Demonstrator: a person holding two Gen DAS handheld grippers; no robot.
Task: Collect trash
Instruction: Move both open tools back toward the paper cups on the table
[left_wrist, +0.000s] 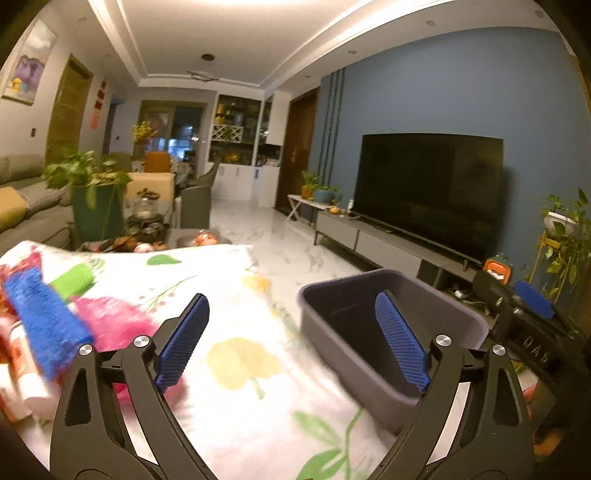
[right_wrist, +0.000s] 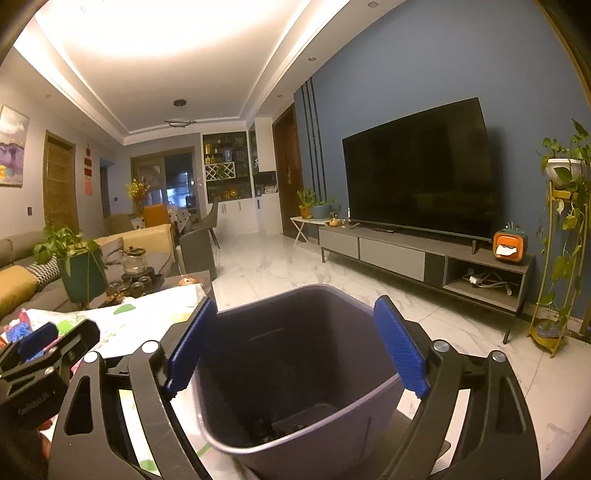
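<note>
left tongs (left_wrist: 291, 339): spread wide, nothing held, above floral-clothed surface (left_wrist: 229, 295) | right tongs (right_wrist: 295, 350): spread wide, empty, over grey bin (right_wrist: 295, 387) beside surface edge | blurred trash (left_wrist: 40, 332), possibly wrappers, at left | no writing legible

A dark television (right_wrist: 417, 170) stands on a long grey cabinet (right_wrist: 424, 258) against the blue wall (right_wrist: 424, 66). At the cabinet's right end sits an orange tissue box (right_wrist: 509, 247); past it, a trailing plant on a gold stand (right_wrist: 561, 221). A floral cloth (left_wrist: 240, 332) covers the table, with a green-potted plant (left_wrist: 92, 199) at its far end and a sofa (right_wrist: 22, 273) beyond.
</note>
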